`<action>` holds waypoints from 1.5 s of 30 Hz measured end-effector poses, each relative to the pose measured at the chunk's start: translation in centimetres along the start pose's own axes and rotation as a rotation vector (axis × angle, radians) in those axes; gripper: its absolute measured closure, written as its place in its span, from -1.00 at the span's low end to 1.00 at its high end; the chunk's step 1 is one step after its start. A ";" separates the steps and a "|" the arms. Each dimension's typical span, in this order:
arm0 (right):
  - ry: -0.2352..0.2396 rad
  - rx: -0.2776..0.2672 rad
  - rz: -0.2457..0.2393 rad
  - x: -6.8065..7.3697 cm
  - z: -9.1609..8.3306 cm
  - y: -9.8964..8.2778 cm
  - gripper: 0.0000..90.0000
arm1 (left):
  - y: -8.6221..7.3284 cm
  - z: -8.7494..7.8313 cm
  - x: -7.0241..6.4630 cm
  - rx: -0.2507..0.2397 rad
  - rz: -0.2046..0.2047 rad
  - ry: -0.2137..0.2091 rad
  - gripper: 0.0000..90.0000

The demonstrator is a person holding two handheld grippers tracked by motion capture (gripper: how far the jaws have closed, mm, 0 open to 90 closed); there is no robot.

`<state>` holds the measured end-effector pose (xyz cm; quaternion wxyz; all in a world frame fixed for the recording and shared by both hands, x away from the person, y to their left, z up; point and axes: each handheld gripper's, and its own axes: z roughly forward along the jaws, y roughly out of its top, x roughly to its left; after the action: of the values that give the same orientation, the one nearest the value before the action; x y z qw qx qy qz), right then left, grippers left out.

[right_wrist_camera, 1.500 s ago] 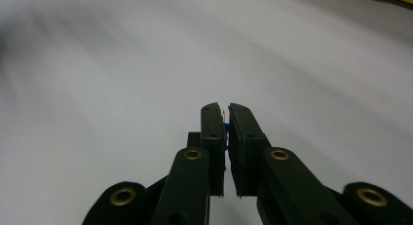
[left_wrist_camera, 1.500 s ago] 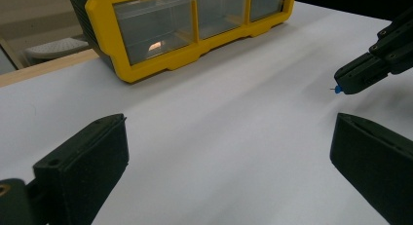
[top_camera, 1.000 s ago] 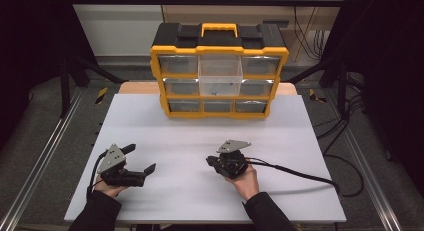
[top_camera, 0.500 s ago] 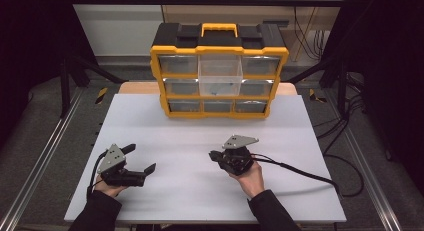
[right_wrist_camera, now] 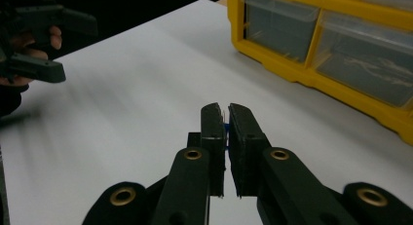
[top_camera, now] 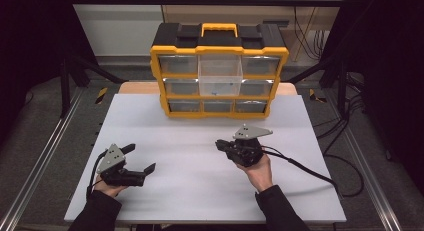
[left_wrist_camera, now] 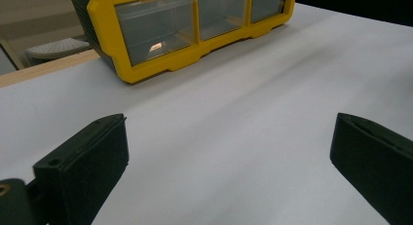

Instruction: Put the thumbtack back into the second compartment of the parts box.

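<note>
A yellow and black drawer cabinet [top_camera: 219, 71] stands at the back of the white table [top_camera: 200, 191], and its clear top middle drawer [top_camera: 220, 76] is pulled out. My right gripper [top_camera: 221, 144] is lifted off the table in front of the cabinet and points left. In the right gripper view its jaws [right_wrist_camera: 225, 110] are shut on a small blue thing [right_wrist_camera: 226, 132], of which only a sliver shows between the pads. My left gripper [top_camera: 141, 157] rests low at the near left with its jaws wide open and nothing between them [left_wrist_camera: 229, 152].
The cabinet's lower drawers [right_wrist_camera: 363, 54] [left_wrist_camera: 156, 32] are closed and hold small parts that are hard to make out. A black cable [top_camera: 310, 171] trails from the right gripper across the table's right side. Metal rails [top_camera: 35, 166] flank the table.
My right gripper has risen and moved a little right and toward the cabinet, still shut. The left gripper has stayed where it was.
</note>
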<state>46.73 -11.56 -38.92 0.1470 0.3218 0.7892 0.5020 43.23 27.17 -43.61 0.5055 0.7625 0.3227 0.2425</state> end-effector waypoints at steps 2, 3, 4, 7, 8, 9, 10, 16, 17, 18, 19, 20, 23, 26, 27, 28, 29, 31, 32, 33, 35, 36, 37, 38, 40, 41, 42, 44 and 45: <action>-0.003 -0.013 0.003 -0.3 -0.4 0.4 0.90 | 0.0 0.0 0.0 0.000 0.003 0.000 -0.99; -0.007 -0.019 0.004 -0.4 -0.6 0.6 0.90 | 0.0 0.0 0.0 -0.001 0.001 0.000 -0.99; -0.011 -0.023 0.007 -0.6 -0.9 0.8 0.90 | 0.0 0.0 0.0 -0.001 0.001 0.001 -0.99; -0.023 -0.042 0.009 -1.1 -1.7 1.5 0.90 | 0.0 0.0 0.1 0.001 0.002 0.002 -0.99; -0.024 -0.051 0.008 -1.2 -2.0 1.7 0.90 | 0.0 0.0 0.0 0.001 0.000 0.001 -0.99; -0.033 -0.055 0.006 -1.3 -2.3 2.0 0.90 | 0.0 0.0 0.0 0.001 0.000 0.000 -0.99; -0.038 -0.059 0.003 -1.4 -2.5 2.2 0.90 | -0.1 0.0 0.0 0.002 0.000 0.000 -0.99; -0.051 -0.087 -0.012 -1.7 -3.8 4.0 0.90 | 0.0 0.0 0.0 0.002 0.000 0.001 -0.99; -0.054 -0.090 -0.019 -1.7 -4.0 4.3 0.90 | -0.1 0.0 0.0 0.002 0.001 0.001 -0.99; -0.055 -0.095 -0.024 -1.8 -4.1 4.6 0.90 | -0.1 0.0 0.0 0.002 0.000 0.001 -0.99; -0.057 -0.099 -0.024 -1.8 -4.3 4.9 0.90 | 0.0 0.0 0.0 0.001 0.001 0.000 -0.99; -0.058 -0.101 -0.031 -1.8 -4.4 5.2 0.90 | 0.0 0.0 0.0 0.002 0.001 0.000 -0.99; -0.062 -0.107 -0.039 -1.9 -4.8 6.0 0.90 | -0.1 0.0 0.0 0.003 0.002 0.002 -0.99; -0.065 -0.117 -0.037 -2.0 -5.1 6.8 0.90 | -0.1 0.1 0.0 0.005 0.001 0.001 -0.99; -0.061 -0.118 -0.038 -2.1 -5.2 7.1 0.90 | -0.1 0.1 0.0 0.002 -0.001 0.001 -0.99; -0.066 -0.121 -0.039 -2.1 -5.3 7.3 0.90 | -0.1 0.1 0.0 0.002 -0.001 0.001 -0.99; -0.063 -0.126 -0.040 -2.2 -5.4 7.6 0.90 | -0.1 0.1 0.0 0.005 0.002 0.001 -0.99; -0.069 -0.130 -0.042 -2.3 -5.6 8.1 0.90 | -0.1 0.1 0.0 0.005 0.001 0.001 -0.99; -0.074 -0.133 -0.043 -2.3 -5.7 8.3 0.90 | -0.1 0.1 0.0 0.006 0.001 0.002 -0.99; -0.076 -0.137 -0.042 -2.4 -5.8 8.6 0.90 | -0.1 0.1 0.0 0.006 0.001 0.001 -0.99; -0.078 -0.145 -0.046 -2.4 -6.1 9.1 0.90 | -0.1 0.1 0.0 0.007 0.004 0.000 -0.99; -0.077 -0.149 -0.048 -2.4 -6.2 9.3 0.90 | -0.1 0.1 -0.1 0.006 0.005 -0.001 -0.99; -0.083 -0.147 -0.050 -2.4 -6.3 9.6 0.90 | -0.1 0.1 -0.1 0.007 0.006 -0.001 -0.99; -0.085 -0.148 -0.052 -2.5 -6.3 9.9 0.90 | -0.1 0.1 -0.1 0.008 0.005 -0.001 -0.99; -0.091 -0.148 -0.057 -2.5 -6.5 10.3 0.90 | -0.1 0.1 0.0 0.008 0.004 0.000 -0.99; -0.090 -0.150 -0.058 -2.5 -6.6 10.5 0.90 | -0.1 0.1 0.0 0.006 0.002 -0.001 -0.99; -0.090 -0.152 -0.059 -2.5 -6.6 10.8 0.90 | -0.1 0.1 0.0 0.006 0.003 0.000 -0.99; -0.096 -0.151 -0.060 -2.5 -6.8 11.2 0.90 | -0.1 0.1 0.0 0.004 0.004 -0.001 -0.99; -0.096 -0.156 -0.062 -2.4 -6.9 11.4 0.90 | -0.1 0.1 0.0 0.005 0.004 0.000 -0.99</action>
<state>48.87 -14.65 -25.90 0.2249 0.3085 0.7494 0.5410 43.25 27.13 -43.70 0.5033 0.7644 0.3218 0.2425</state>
